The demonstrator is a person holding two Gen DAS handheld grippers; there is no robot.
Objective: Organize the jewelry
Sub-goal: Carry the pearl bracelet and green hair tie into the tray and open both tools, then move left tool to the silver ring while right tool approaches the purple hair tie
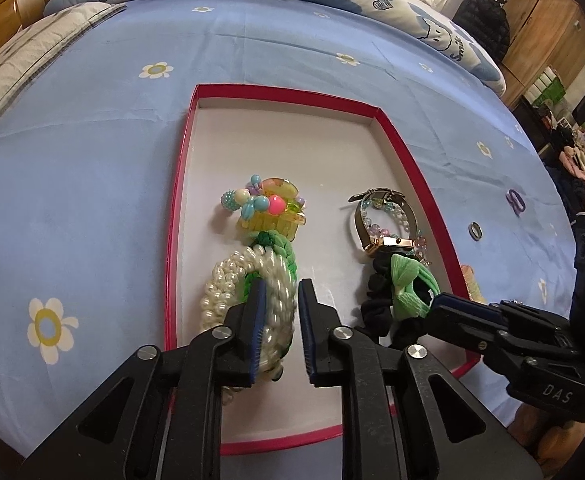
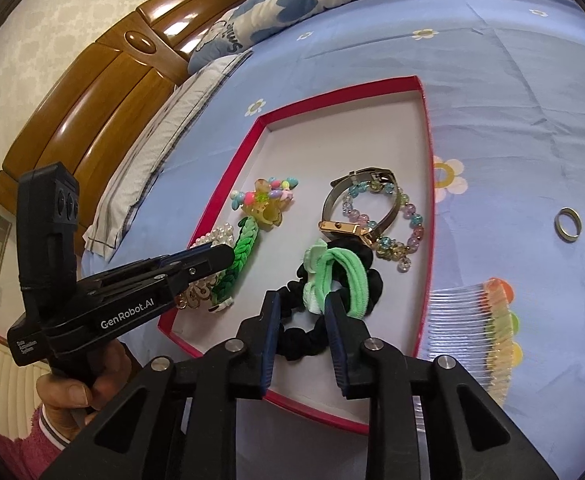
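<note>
Fingers [image 1: 257, 312] of both grippers parted over jewelry, inside red tray [image 1: 396, 138] rim.

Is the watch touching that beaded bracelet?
Touching. In the right wrist view, the bracelet threads through the watch strap loop, crossing it with no gap.

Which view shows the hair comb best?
The right wrist view: the hair comb lies in full on the bedsheet beside the red box, teeth visible. The left wrist view shows only a small piece behind the box wall.
</note>
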